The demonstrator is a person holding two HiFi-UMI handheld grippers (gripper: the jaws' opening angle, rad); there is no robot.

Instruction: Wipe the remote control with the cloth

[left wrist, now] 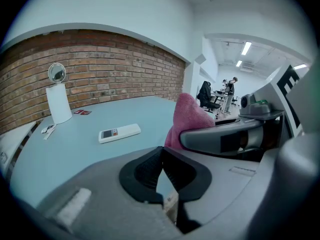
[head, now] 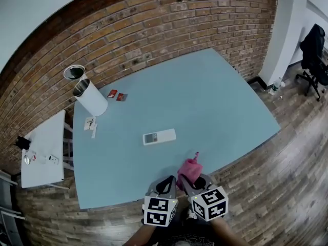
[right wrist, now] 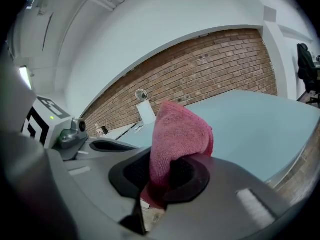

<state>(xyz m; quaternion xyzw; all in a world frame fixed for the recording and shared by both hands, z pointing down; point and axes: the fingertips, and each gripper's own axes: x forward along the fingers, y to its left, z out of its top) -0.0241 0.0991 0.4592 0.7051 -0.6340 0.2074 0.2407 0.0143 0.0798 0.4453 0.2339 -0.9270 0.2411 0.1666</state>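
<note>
- Surface: you work at a large light-blue table (head: 220,101) with a bare, matte top.
- Room: a red brick wall (head: 154,19) runs behind the table and a wood-plank floor (head: 287,173) lies around it. A small white side table (head: 46,147) stands at the table's left end. A dark office chair (head: 313,50) sits in the far right corner.
- Table contents, far left: a white cylinder (head: 92,100) with a round metal-rimmed top, two small red cards (head: 117,95) just beside it, and a few small items near the left edge, too small to identify.
- Remote control (head: 159,136): white, flat on the table, face up, ahead of both grippers and well apart from them. In the head view its long axis runs left to right, with the right end slightly farther from you. The display end points left.
- Writing: the print on the remote and the cards is too small to read. Each gripper's cube carries black-and-white square markers.
- Left gripper (left wrist: 161,160): your jaws are pressed together with nothing between them. It hovers over the near table edge.
- Right gripper (right wrist: 167,173): your jaws are clamped on the pink cloth (right wrist: 177,134), which stands bunched above the pads. It sits just beside the left gripper, and the cloth is clear of the remote control.
</note>
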